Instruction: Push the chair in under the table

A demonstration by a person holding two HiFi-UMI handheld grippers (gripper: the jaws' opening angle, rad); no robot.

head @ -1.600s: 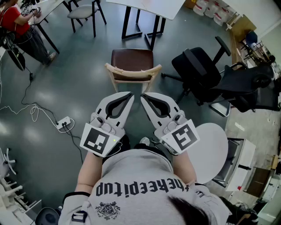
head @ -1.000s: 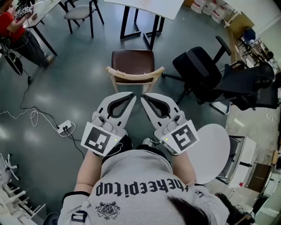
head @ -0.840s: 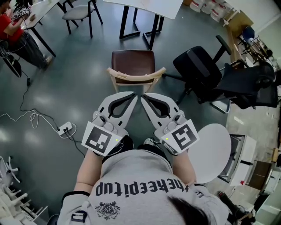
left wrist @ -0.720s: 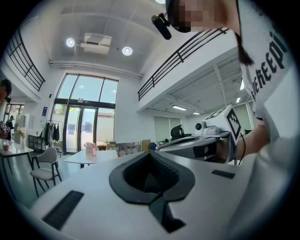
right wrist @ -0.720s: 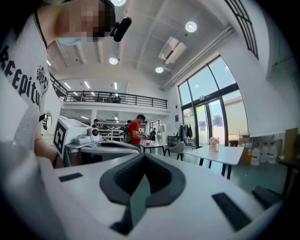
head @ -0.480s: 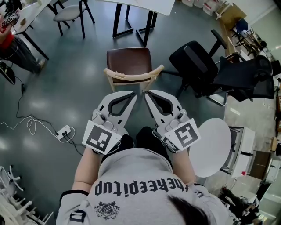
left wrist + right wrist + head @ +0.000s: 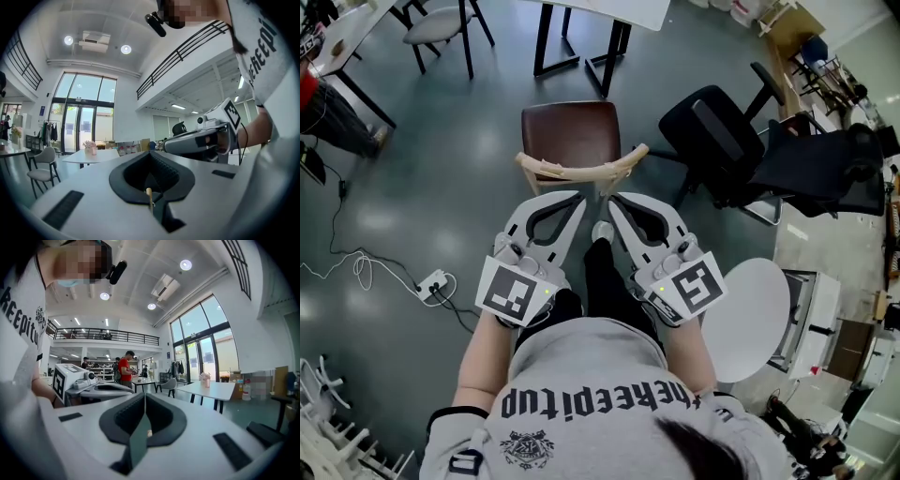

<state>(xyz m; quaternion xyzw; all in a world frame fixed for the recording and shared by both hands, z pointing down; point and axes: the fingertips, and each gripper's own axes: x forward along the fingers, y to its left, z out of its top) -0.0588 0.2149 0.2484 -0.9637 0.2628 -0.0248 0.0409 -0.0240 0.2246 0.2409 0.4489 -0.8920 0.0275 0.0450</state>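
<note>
- While I hold both claws forward and roughly level, my left gripper (image 7: 150,153) has its jaws together, tip against tip, with nothing between them.
- My right gripper (image 7: 144,395) is in the same condition: jaws closed and empty.
- In the head view the two grippers sit side by side with their tips angled toward each other, close but apart. Their marker cubes (image 7: 516,292) are nearest my body.
- My shoe (image 7: 602,232) shows on the floor (image 7: 441,169), in the gap between the two grippers.
- The chair (image 7: 570,131) stands just ahead of the tips. It has a pale wooden frame and a dark brown seat, and its curved backrest (image 7: 581,172) is turned toward me.
- The tips are near that backrest, and no contact is visible.
- The table (image 7: 609,7), with a white top on black legs, lies beyond the chair. The seat is out on open floor, not under the top, with a strip of floor between them.
- To the right, a black office chair (image 7: 731,141) stands near the wooden chair. A round white top (image 7: 745,319) lies beside my right gripper.
- To the left, a power strip (image 7: 436,281) lies on the floor with a white cable (image 7: 356,267) trailing from it.
- Further left, a grey chair (image 7: 436,26) stands by another desk.
- In the right gripper view, a person in a red top (image 7: 124,369) stands at distant desks.
</note>
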